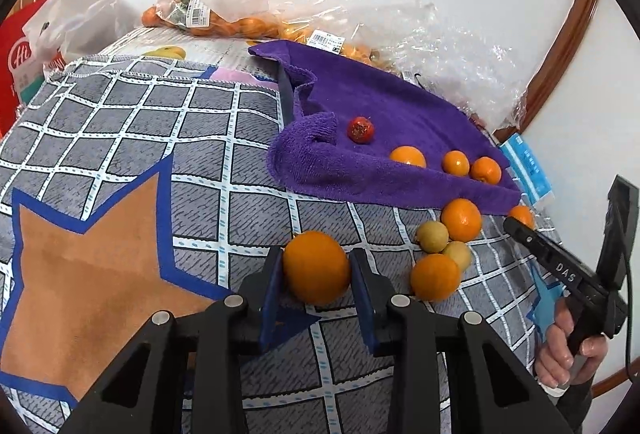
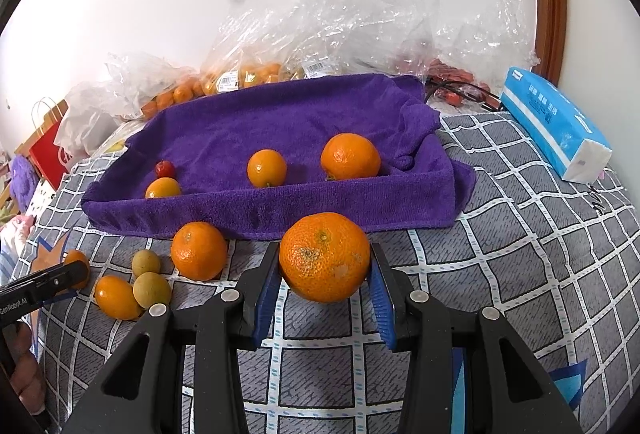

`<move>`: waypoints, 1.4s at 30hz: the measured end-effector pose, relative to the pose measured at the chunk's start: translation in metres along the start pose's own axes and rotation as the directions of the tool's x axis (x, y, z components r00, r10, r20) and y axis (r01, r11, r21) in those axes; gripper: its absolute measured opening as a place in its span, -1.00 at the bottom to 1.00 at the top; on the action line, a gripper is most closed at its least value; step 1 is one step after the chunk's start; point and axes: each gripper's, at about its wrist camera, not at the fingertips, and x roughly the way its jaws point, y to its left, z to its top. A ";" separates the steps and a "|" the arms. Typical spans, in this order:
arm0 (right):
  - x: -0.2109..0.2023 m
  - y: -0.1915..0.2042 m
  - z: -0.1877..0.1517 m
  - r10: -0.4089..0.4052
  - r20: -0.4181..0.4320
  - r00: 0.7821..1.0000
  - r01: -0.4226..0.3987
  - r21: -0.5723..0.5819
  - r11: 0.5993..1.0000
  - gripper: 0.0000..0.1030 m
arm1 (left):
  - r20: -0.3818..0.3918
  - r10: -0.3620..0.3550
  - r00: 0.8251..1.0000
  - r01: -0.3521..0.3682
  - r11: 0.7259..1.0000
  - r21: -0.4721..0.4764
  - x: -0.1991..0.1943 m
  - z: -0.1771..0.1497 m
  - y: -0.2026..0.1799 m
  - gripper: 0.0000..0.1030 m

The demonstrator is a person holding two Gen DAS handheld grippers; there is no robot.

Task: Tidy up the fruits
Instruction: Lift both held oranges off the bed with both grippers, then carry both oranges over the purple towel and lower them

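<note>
My left claw point(image 1: 316, 274) grips a small orange point(image 1: 316, 266) between its blue pads, just above the checked cloth point(image 1: 120, 122) that covers the surface. My right claw point(image 2: 325, 274) holds a bigger, rough-skinned orange point(image 2: 324, 256) the same way, pads pressed on both sides.

Just past the right claw, loose fruit lies on the cloth: a mandarin point(image 2: 199, 250), two pale green fruits point(image 2: 146, 262) point(image 2: 152, 289) and a kumquat point(image 2: 117, 297), bunched close together. In the right view the left claw's tip shows at the left edge, beside the bunch.

Behind them a purple towel point(image 2: 280, 114) is spread with its front edge rolled up. On it sit three orange fruits point(image 2: 350, 156) point(image 2: 266, 168) point(image 2: 163, 188) and one small red fruit point(image 2: 165, 167), spaced in a loose row.

Right of the towel lies a blue tissue pack point(image 2: 556, 122). At the back, against the white wall, are crumpled clear plastic bags point(image 2: 360, 18), some holding more oranges, and a red paper bag point(image 2: 50, 150) far left.
</note>
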 end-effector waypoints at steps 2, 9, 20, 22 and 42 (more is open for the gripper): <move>0.000 -0.001 0.000 0.006 0.000 1.000 -0.006 0.004 1.000 -0.19 | 0.025 -0.055 0.998 0.055 0.998 0.002 -0.005 0.000 0.001 -0.39; -0.005 0.002 -0.001 0.021 0.026 0.999 -0.020 -0.012 1.000 -0.19 | 0.063 -0.060 0.996 0.059 0.998 0.018 -0.011 -0.001 -0.002 -0.39; -0.010 0.002 0.000 0.037 0.058 0.998 -0.038 0.001 0.999 -0.19 | 0.150 -0.036 0.988 0.031 0.999 0.035 -0.029 -0.002 -0.005 -0.40; -0.013 0.001 0.002 0.019 0.071 0.997 -0.020 0.013 1.000 -0.19 | 0.145 -0.037 0.989 0.030 0.998 0.049 -0.033 -0.001 -0.011 -0.39; -0.043 0.014 0.076 0.033 0.148 0.988 -0.028 -0.039 0.999 -0.19 | 0.215 -0.060 0.975 0.051 0.998 0.048 -0.031 0.099 -0.051 -0.39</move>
